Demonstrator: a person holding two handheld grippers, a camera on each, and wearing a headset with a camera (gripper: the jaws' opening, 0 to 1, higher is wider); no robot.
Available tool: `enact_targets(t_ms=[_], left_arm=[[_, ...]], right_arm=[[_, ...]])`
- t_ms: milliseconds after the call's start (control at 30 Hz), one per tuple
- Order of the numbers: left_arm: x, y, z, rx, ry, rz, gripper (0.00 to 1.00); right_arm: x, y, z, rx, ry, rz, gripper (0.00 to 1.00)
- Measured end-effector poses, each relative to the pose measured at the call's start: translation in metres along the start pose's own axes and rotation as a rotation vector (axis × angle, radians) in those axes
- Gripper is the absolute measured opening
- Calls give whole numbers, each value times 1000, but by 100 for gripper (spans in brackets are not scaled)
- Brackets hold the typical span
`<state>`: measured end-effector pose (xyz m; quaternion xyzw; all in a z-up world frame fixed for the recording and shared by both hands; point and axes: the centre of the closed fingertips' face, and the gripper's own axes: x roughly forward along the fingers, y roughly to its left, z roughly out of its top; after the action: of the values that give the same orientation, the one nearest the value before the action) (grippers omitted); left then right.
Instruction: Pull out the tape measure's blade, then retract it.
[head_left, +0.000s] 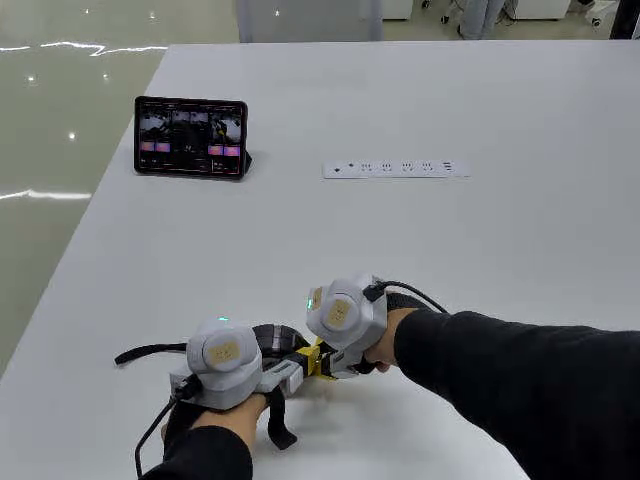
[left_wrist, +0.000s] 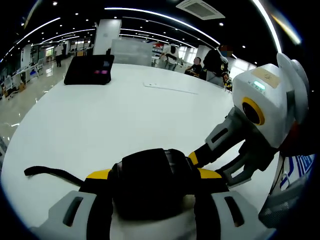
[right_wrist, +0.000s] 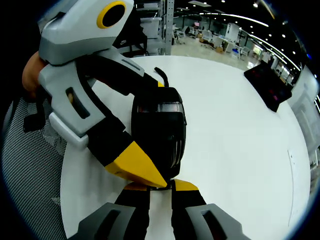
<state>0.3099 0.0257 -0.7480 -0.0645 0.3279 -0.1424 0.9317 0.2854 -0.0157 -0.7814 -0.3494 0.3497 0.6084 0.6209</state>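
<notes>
the tape measure (right_wrist: 159, 125) sits low on the white table (head_left: 400, 230), right in front of the person, between the two tools. the left gripper (left_wrist: 152, 176) is clenched around its black case, a yellow-tipped jaw on each flank, and the wrist strap (left_wrist: 50, 172) trails off to one side. the right gripper (right_wrist: 160, 189) has its jaws drawn close together at the edge of the case, where the blade's end would likely be. whether they have pinched the hook or are only resting against the housing i cannot tell, since the tip itself is hidden. the step in hand looks like the start of the pull, and it will probably go best if the hold on the hook is confirmed first. then hold the case firm and flat on the table with the left and draw the right straight away along the blade's line, not upward or sideways, so the blade neither kinks nor slips free.
</notes>
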Motion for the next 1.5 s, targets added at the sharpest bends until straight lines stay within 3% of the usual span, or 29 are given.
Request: enact_targets(t_ms=[233, 700, 900, 933, 1233, 1500], left_arm=[[1, 0, 0, 3, 29, -5, 62], [-2, 0, 2, 17, 19, 1, 61], [-5, -2, 9, 36, 2, -17, 61], [-5, -5, 8, 44, 7, -39, 63], [-14, -2, 12, 50, -10, -66, 74], [-22, 8, 9, 81, -7, -87, 86]], right_arm=[[-1, 0, 0, -4, 1, -12, 12], [-8, 0, 6, -11, -19, -11, 12], [-18, -2, 9, 12, -46, -30, 14], [-19, -3, 9, 18, -52, -37, 15], [-35, -2, -3, 60, -73, -72, 17], [-47, 3, -22, 113, -93, -103, 21]])
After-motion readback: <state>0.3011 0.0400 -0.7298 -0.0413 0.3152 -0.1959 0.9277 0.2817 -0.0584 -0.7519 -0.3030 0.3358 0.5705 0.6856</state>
